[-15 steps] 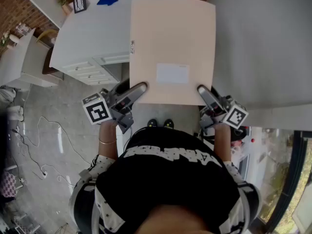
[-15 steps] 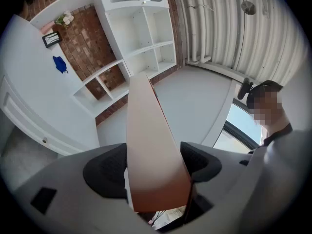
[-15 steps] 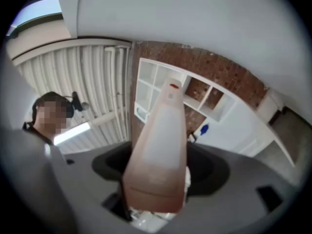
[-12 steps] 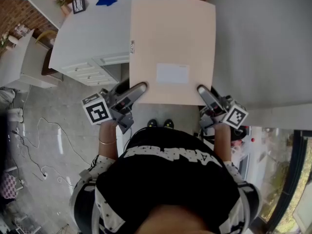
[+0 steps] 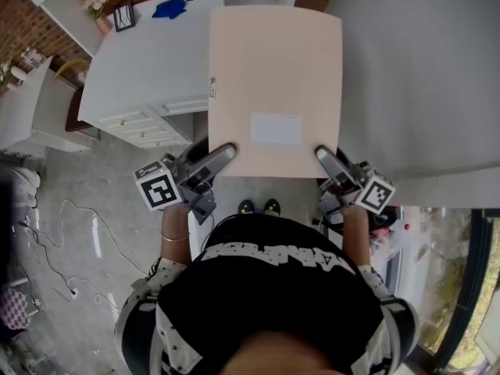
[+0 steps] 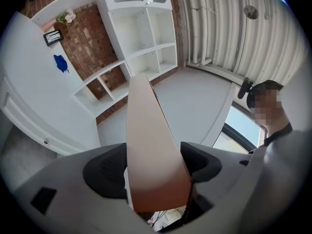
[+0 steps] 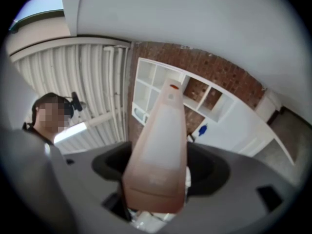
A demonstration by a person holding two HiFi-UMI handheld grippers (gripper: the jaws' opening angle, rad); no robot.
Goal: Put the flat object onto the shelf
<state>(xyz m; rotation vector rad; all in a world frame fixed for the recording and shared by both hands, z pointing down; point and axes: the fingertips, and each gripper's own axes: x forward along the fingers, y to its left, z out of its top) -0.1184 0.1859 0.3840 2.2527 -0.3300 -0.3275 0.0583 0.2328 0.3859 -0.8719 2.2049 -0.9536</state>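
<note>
A flat, pale peach box (image 5: 275, 76) with a white label is held level in front of me, above the floor. My left gripper (image 5: 223, 153) is shut on its near left corner and my right gripper (image 5: 324, 156) on its near right corner. In the left gripper view the box (image 6: 151, 145) runs edge-on between the dark pads (image 6: 105, 167), which press on both of its faces. The right gripper view shows the same grip on the box (image 7: 163, 145). The white shelf unit (image 6: 146, 28) with open compartments stands ahead against a brick wall. It also shows in the right gripper view as the shelf (image 7: 146, 91).
A white cabinet with drawers (image 5: 148, 61) stands at the left, bearing a blue object (image 5: 172, 8), a small picture frame (image 5: 123, 16) and flowers (image 5: 95, 2). A large white surface (image 5: 422, 76) fills the right. Cables (image 5: 62, 233) lie on the grey floor.
The whole scene, box and grippers with it, has slid slightly down the head view. More of the shelf top shows at the upper edge. Both grips on the box are unchanged.
</note>
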